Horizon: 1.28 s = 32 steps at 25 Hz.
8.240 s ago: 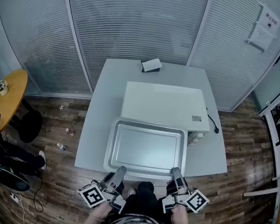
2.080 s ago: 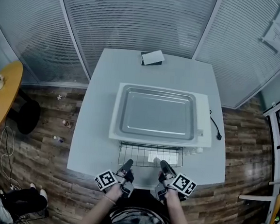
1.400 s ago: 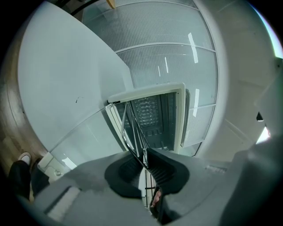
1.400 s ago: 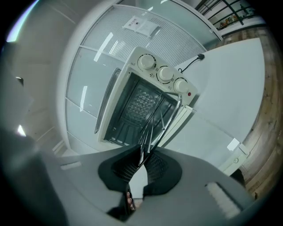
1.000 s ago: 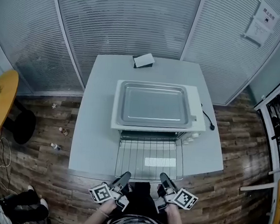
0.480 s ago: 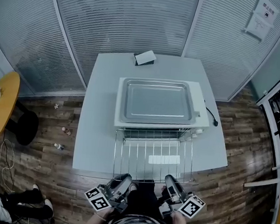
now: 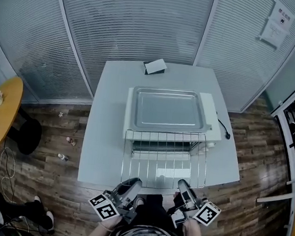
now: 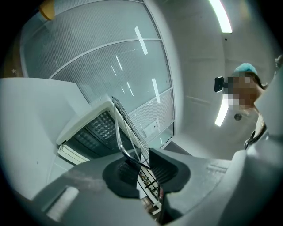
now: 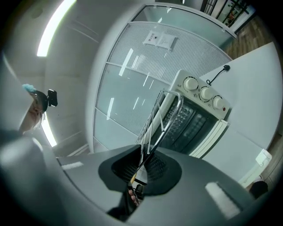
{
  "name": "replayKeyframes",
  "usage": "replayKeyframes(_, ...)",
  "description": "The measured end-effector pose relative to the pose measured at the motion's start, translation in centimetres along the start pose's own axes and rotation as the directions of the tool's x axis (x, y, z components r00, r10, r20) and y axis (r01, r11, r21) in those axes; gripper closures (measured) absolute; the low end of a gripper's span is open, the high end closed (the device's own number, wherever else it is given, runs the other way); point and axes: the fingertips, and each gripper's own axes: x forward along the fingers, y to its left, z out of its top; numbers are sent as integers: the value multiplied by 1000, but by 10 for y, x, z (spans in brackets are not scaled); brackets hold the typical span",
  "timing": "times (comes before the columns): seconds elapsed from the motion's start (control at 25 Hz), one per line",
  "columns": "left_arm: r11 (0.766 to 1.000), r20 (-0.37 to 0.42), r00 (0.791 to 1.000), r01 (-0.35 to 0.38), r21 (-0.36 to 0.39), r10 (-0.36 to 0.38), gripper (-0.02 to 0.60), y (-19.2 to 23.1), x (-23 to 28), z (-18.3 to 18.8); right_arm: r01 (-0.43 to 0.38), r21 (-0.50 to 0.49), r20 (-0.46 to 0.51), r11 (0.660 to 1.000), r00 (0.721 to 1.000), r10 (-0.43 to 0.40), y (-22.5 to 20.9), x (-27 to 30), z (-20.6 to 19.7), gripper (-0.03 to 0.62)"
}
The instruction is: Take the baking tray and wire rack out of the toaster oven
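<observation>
Holding the wire rack (image 7: 164, 160) raised before the toaster oven (image 7: 213, 127), we clamp its near rail with left gripper (image 7: 131, 183) and right gripper (image 7: 183, 185); the left's jaws have just eased slightly wider. The baking tray (image 7: 168, 110) sits atop the oven, so next the rack probably needs setting down beside it.

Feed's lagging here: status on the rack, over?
Left claw and right claw shut on wire rack near edge; left's jaws just opened slightly. Rack out of toaster oven. Baking tray atop oven; nothing blocking.
</observation>
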Motion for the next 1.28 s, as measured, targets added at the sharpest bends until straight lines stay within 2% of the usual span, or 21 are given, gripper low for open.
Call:
replayKeyframes(0.24,1000,-29,999,23,-10,-23,525,-5,3,-5,-16,28,-36,999,999,17,-1,-1,4,576)
replayKeyframes(0.56,990,-53,992,114,78,-110,515,-23,-11,-10,-83,31,-59,996,995,84,7,-12,0,580)
replayKeyframes(0.64,990,-55,994,104,99,-99,517,-23,-11,-6,-85,22,-63,996,994,86,10,-8,2,583)
replayKeyframes(0.8,993,-30,997,73,92,-71,517,-20,5,4,-88,42,-52,995,995,90,5,5,17,582)
replayKeyframes(1.08,1000,-12,1000,1,-18,-2,522,-4,40,21,-40,85,-47,996,998,44,-12,31,42,577)
replayKeyframes(1.28,999,-16,999,-40,-21,40,531,3,56,33,-14,98,-51,995,999,19,-17,49,55,577)
